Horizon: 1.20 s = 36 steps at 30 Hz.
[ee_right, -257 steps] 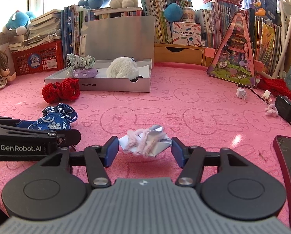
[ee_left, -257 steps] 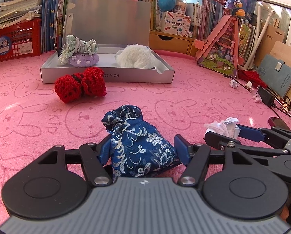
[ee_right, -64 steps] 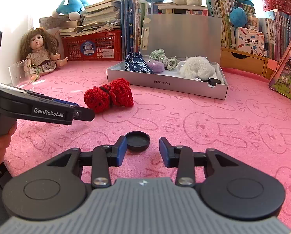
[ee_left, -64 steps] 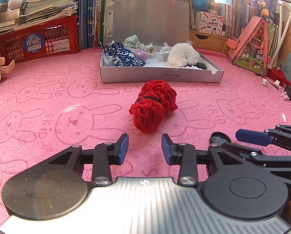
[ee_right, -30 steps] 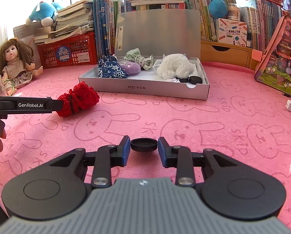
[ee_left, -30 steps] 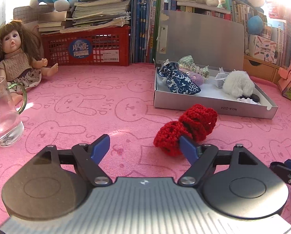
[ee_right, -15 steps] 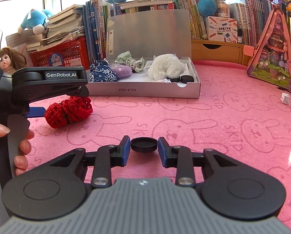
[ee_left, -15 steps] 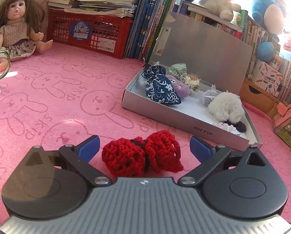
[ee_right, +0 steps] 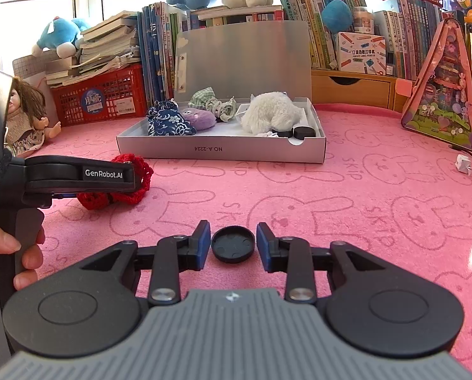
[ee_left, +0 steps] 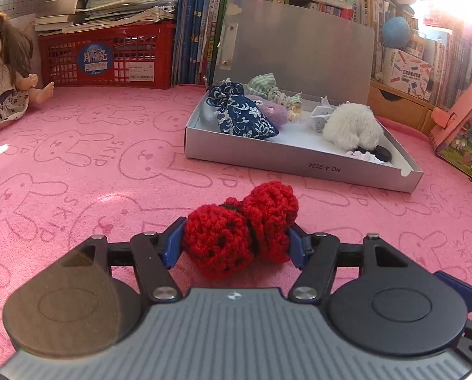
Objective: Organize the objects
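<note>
**A:** Between the fingers of the left gripper (ee_left: pixel 236 247), what is lying, and how is it lying?

**B:** The red crocheted bow (ee_left: pixel 240 232) is lying there on the pink mat (ee_left: pixel 109 164), its long axis running across the gap from one blue pad to the other. Both pads are touching or all but touching its two knitted lobes, so the left gripper is closing on the bow at roughly half width; whether it is squeezing firmly I cannot tell.

**A:** And the right gripper (ee_right: pixel 233 247)?

**B:** It is bracketing the black round cap (ee_right: pixel 233 243), which is lying flat. A narrow strip of mat is showing on either side of the cap, so the jaws are standing slightly apart and holding nothing.

**A:** Which way is the destination lying?

**B:** The grey box (ee_left: pixel 299 158), its lid standing open, is lying ahead of the left gripper and to the right, toward the mat's far edge by the books. The blue patterned pouch (ee_left: pixel 242 115), a purple plush (ee_left: pixel 269 110), a white fluffy toy (ee_left: pixel 353 126) and two black caps are sitting inside it.

**A:** Which hand is nearer the bow?

**B:** The left, plainly; the right is standing well apart from it. The bow is looking soft, loose-knit and pinched by a dark band at its middle, so it is likely compressing under grip.
</note>
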Available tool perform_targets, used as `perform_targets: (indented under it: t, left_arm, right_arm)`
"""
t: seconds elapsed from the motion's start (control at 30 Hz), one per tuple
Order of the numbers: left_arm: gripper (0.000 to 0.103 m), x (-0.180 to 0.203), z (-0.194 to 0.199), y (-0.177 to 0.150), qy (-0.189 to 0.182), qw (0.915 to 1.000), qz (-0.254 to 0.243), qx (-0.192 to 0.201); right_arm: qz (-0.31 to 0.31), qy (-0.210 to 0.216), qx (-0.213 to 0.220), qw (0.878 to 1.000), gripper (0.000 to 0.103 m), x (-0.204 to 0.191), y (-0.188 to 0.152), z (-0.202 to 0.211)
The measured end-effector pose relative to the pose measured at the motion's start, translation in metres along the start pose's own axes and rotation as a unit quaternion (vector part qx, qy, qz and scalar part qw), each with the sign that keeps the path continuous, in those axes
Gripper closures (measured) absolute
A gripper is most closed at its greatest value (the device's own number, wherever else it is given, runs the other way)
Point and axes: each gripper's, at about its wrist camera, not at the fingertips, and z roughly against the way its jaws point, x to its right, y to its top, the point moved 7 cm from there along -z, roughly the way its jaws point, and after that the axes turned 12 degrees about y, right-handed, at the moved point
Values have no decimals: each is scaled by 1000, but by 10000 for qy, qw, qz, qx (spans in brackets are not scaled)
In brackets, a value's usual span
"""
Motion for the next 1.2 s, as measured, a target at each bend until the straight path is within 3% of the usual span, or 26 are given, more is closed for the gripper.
perform_targets:
  t: [0.1,0.23,0.3,0.33,0.43,0.53,0.63,0.77,0.93,1.03,1.07,1.2]
  left_arm:
    - [34,4,12,-7,-398,9979,-506,-47]
    - [32,7,30,-18,-866,9902,-1092,-6]
    - [26,8,37,-21,-968,9878,-1213,87]
    - [19,6,39,-23,-905,9887,-1190,131]
    - [16,3,41,-25,-692,9927,-972,162]
    - [8,-1,43,-27,-431,9980,-448,138]
    - [8,0,41,-29,-260,9996,-67,87]
    - [7,9,38,-30,-149,9998,-45,108]
    - [7,8,32,-28,41,9999,5,125]
    - [7,7,28,-30,106,9999,28,99]
    - [7,7,28,-30,126,9999,3,100]
    - [7,8,26,-31,309,9994,-77,116]
  right_arm:
    - [44,2,-5,10000,45,-1,0,0]
    - [190,-126,-37,9997,40,-5,-1,-2]
    - [240,-183,-78,9995,38,-6,-1,-3]
    - [244,-215,-114,9994,37,-6,-2,-4]
    - [163,-294,-252,9991,37,-3,-2,-9]
    - [125,-241,-365,9990,37,-2,-3,-11]
    - [208,-164,-361,9990,55,-5,-4,-10]
    - [176,-129,-348,9992,62,-4,-3,-7]
    - [97,-224,-316,9992,62,3,0,-6]
    - [-2,-257,-401,9989,54,7,0,-9]
    - [-26,-279,-415,9987,48,8,0,-11]
    - [16,-427,-426,9982,45,6,0,-13]
